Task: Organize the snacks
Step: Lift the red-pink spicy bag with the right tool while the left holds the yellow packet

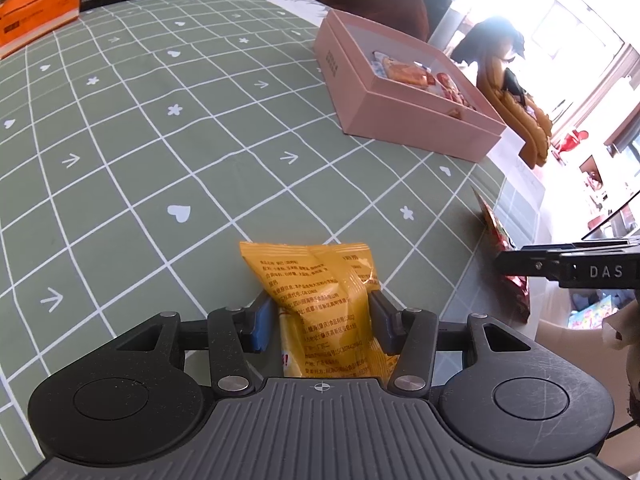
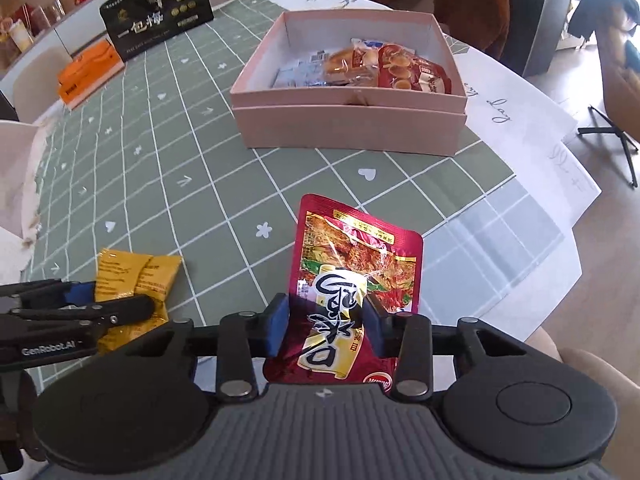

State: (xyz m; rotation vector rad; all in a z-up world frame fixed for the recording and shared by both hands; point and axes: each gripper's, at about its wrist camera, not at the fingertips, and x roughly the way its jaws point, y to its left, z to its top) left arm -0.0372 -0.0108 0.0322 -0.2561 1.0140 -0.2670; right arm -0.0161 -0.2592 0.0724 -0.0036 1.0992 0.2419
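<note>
Right wrist view alone shows pink box (image 2: pixel 348 124) contents: snacks (image 2: pixel 360 68).

Orange box (image 1: pixel 32 12) cut by edge

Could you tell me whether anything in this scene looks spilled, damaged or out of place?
Nothing stands out. The yellow packet and the red packet are intact in the left gripper and right gripper, and the pink box sits squarely on the table, snacks inside.

Black box (image 2: pixel 156 16) reads "一包梅"; left gripper (image 2: pixel 116 312) "GenRobot.AI"; right gripper (image 1: pixel 508 268) "DAS"
</note>
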